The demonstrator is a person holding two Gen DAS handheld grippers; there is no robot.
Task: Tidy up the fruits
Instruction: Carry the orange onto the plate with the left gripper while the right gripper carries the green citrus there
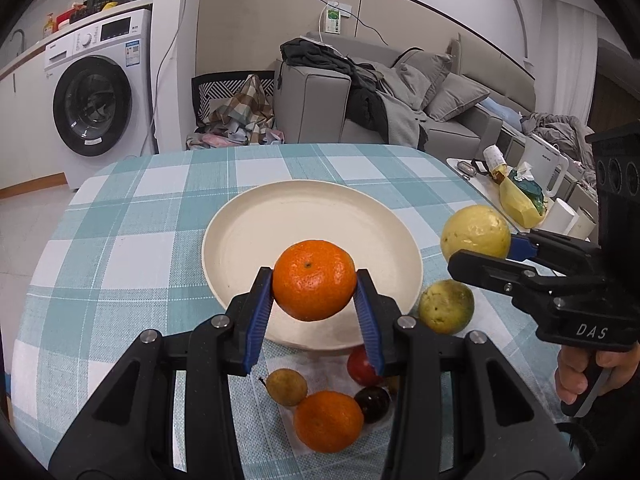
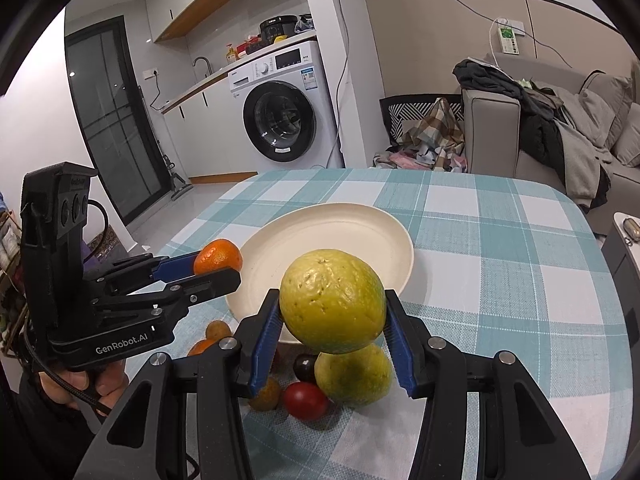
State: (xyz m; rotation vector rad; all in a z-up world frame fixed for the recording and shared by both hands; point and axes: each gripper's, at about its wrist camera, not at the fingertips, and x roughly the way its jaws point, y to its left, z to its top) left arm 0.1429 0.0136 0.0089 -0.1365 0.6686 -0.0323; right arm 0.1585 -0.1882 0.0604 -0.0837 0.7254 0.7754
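My left gripper (image 1: 314, 300) is shut on an orange mandarin (image 1: 314, 285), held in the air over the near rim of the cream plate (image 1: 312, 212). My right gripper (image 2: 332, 332) is shut on a yellow-green guava (image 2: 333, 300), lifted just before the plate (image 2: 360, 232). In the left wrist view the right gripper (image 1: 486, 250) and its guava (image 1: 475, 232) hang at the plate's right side. In the right wrist view the left gripper (image 2: 218, 266) with the mandarin (image 2: 218, 257) is at the plate's left rim. The plate has nothing in it.
On the checked tablecloth (image 1: 120, 208) near me lie a second mandarin (image 1: 328, 420), a second guava (image 1: 446, 306), a brown longan (image 1: 286, 386), a red fruit (image 2: 306, 400) and a dark plum (image 1: 372, 403). A side table with a kettle (image 1: 546, 170) stands right.
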